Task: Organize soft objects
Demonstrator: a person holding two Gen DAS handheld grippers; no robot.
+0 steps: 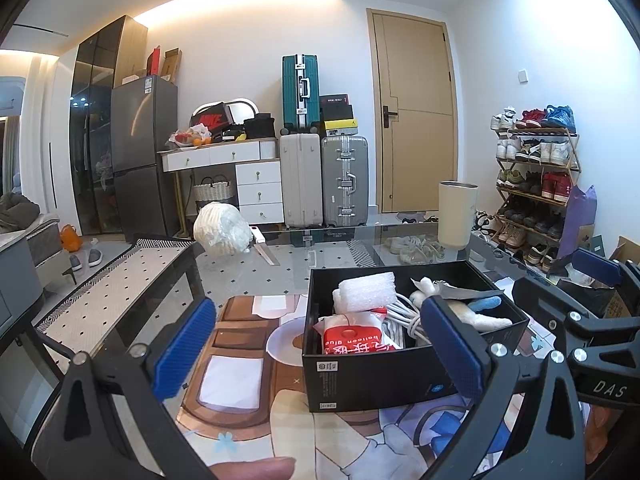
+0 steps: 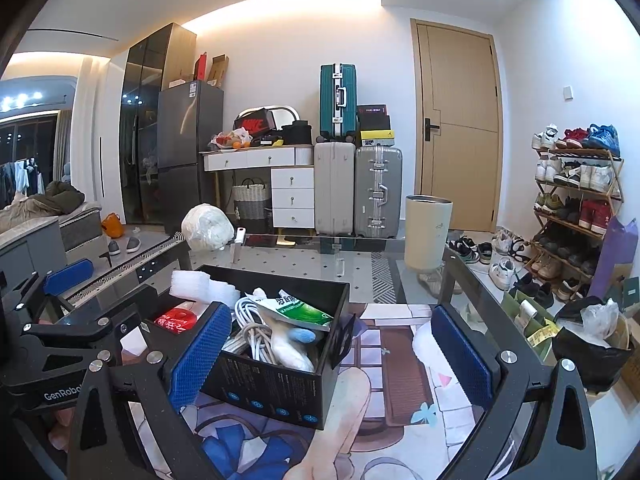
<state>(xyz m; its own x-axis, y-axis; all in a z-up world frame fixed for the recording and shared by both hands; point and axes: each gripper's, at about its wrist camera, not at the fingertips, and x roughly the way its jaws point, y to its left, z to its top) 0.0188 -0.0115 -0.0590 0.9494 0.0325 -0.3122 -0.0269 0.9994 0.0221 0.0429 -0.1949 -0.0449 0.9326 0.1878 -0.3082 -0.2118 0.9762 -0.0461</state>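
Observation:
A black box (image 1: 372, 380) (image 2: 280, 392) stands on the glass table. It holds a white foam roll (image 1: 366, 292) (image 2: 200, 286), a red-and-white pack (image 1: 352, 338), a white cable coil (image 2: 250, 330), a white plush toy with blue parts (image 1: 476, 312) (image 2: 294, 346) and a green-and-white packet (image 2: 300, 308). My left gripper (image 1: 316, 346) is open and empty, its fingers to either side of the box's near wall. My right gripper (image 2: 332, 352) is open and empty, spanning the box's right corner. Each gripper shows at the edge of the other's view.
A white wrapped bundle (image 1: 222, 232) (image 2: 208, 226) and a cream tumbler (image 1: 456, 214) (image 2: 426, 232) stand at the table's far side. A printed mat (image 1: 248, 360) lies under the glass. A shoe rack (image 2: 576, 208) and a black bag (image 2: 592, 344) are at right.

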